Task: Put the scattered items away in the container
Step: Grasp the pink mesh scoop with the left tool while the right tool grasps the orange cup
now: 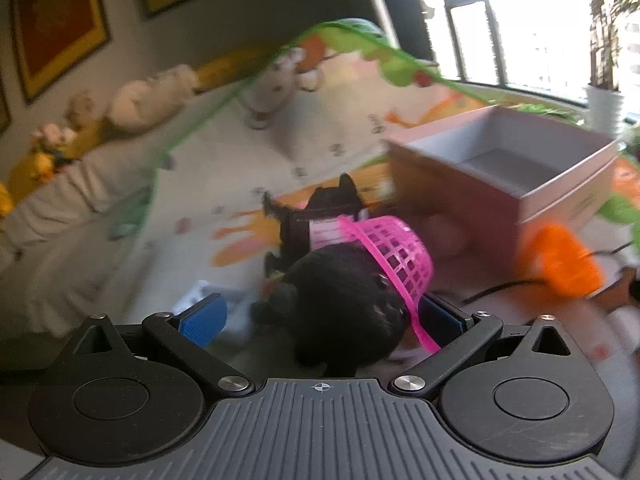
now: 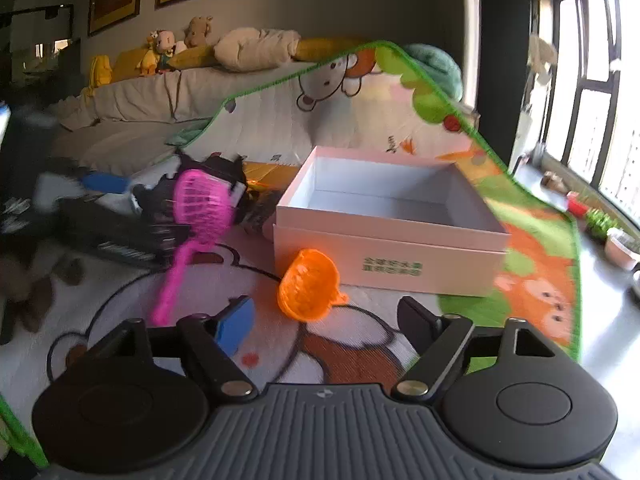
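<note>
My left gripper [image 1: 320, 312] is wide open around a black plush toy [image 1: 340, 304] with a pink mesh scoop [image 1: 394, 256] resting against it; the blue pads sit either side and I cannot tell whether they touch it. The white open box [image 1: 532, 200] stands to the right, empty. In the right wrist view my right gripper [image 2: 324, 316] is open and empty, just short of an orange mesh scoop [image 2: 308, 290] lying on the mat by the box [image 2: 388, 236]. The pink scoop [image 2: 200, 216], the black toy [image 2: 224, 172] and the left gripper [image 2: 100, 208] show at left.
A cartoon play mat [image 2: 328, 352] covers the floor and rises at the back. A bed with pillows and plush toys [image 2: 200, 56] lies behind. A window sill with small pots [image 2: 600, 224] is on the right. A black cable [image 1: 508, 286] runs across the mat.
</note>
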### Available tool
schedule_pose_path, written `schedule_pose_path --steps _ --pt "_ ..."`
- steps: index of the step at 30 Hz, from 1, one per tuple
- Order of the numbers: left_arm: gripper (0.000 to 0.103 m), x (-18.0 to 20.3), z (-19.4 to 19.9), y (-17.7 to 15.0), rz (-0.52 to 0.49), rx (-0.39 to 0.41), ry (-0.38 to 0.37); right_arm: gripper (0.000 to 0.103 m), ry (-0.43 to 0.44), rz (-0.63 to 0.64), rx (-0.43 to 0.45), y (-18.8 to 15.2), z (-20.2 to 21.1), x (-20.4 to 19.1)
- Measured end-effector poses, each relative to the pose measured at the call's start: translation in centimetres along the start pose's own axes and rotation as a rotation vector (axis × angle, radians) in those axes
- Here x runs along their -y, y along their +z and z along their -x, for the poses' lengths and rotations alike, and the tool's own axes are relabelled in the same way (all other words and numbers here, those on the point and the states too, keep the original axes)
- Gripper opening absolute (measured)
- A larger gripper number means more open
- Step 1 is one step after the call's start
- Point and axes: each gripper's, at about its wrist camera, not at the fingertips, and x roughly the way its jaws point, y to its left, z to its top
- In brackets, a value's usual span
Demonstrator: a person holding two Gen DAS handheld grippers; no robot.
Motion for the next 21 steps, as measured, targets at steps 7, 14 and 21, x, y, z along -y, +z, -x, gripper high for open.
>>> schedule_pose_path --steps 7,14,21 --pt "0.103 -3.9 1.4 -0.8 0.089 0.006 -0.012 0.079 0.021 -0.002 -0.039 0.9 -5.4 -1.1" --pt "0.103 -2.4 3.7 -0.8 0.176 0.034 -0.331 0.051 0.038 -0.019 -0.098 0.7 -7.0 -0.1" --pt "0.103 2.3 3.9 -1.1 0.03 0.033 -0.431 0.044 -0.018 -0.046 -0.1 -2.6 -1.7 2.6"
